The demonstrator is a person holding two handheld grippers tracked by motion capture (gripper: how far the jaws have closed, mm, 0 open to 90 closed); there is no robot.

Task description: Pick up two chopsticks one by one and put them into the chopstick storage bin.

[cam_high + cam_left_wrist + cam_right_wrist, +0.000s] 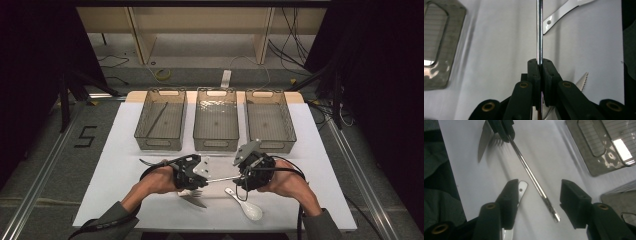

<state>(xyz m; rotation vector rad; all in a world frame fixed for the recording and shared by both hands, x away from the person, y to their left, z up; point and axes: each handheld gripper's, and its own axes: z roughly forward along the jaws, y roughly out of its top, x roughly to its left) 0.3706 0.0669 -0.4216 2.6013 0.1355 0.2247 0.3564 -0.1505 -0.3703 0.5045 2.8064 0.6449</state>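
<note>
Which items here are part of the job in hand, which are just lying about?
In play:
- metal rod, clamped in the left gripper
- right gripper, jaws open either side of the rod's free end

Lying about:
- white spoon
- knife and fork under the left gripper
- three bins: left bin with one thin stick inside, middle bin, right bin

Both forearms come out of dark grey sleeves [107, 220], each hand carrying a black two-jaw gripper, the left gripper [204, 176] and right gripper [239, 175] alike, with brass-ringed pivot holes, grey three-cornered top plates and trailing black cables.
</note>
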